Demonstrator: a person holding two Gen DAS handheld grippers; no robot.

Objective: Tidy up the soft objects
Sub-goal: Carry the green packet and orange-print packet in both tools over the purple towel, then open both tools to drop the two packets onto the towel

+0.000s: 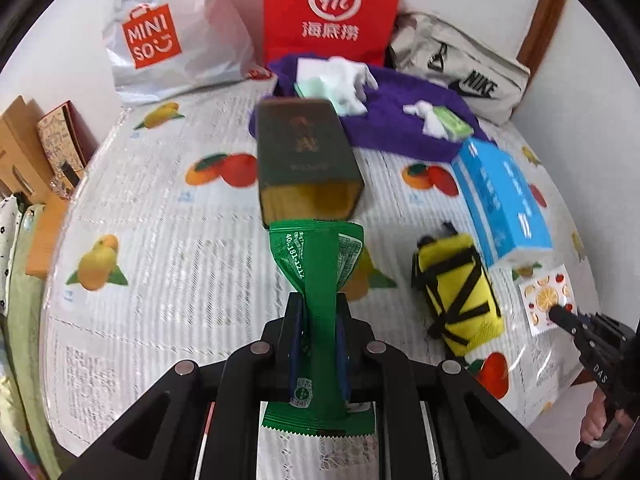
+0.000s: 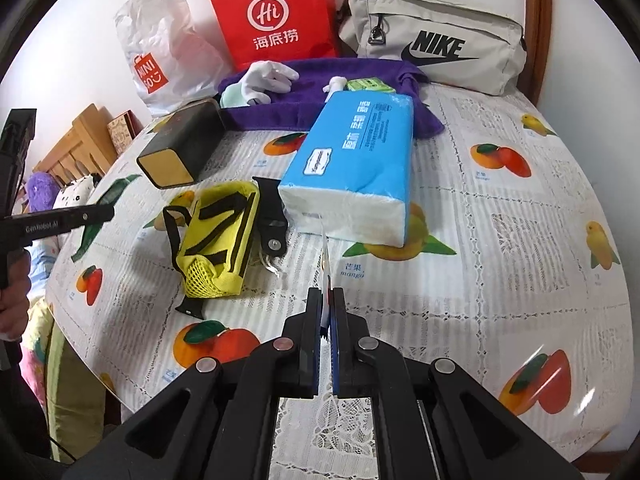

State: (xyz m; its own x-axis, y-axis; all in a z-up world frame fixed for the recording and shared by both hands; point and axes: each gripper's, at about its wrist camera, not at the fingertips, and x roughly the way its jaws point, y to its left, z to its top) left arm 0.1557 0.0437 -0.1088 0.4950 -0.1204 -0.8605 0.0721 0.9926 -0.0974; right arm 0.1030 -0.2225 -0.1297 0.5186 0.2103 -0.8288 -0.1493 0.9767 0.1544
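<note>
The green crinkled plastic snack packet [image 1: 316,276] is pinched at its middle between the left tongs [image 1: 318,320], held above the surface [image 2: 500,220] with its far end pointing at the open mouth of the dark green rectangular tin box [image 1: 304,156], which lies on its side. The right tongs [image 2: 327,312] are pressed together on a thin flat square sachet printed with orange slices [image 1: 546,298], seen edge-on in the right wrist view. Between the two tongs lies the yellow mesh pouch with black straps [image 2: 216,240]; just beyond it rests the blue soft pack of tissues [image 2: 352,168]. Farther back a purple towel [image 2: 320,76] carries a white glove [image 2: 268,76] and a small green packet [image 2: 368,85]. Against the wall stand a white plastic MINISO bag [image 2: 168,52], a red paper Haidilao bag [image 2: 276,12] and a grey Nike pouch [image 2: 432,36]. The surface wears a fruit-printed cloth under clear film.
</note>
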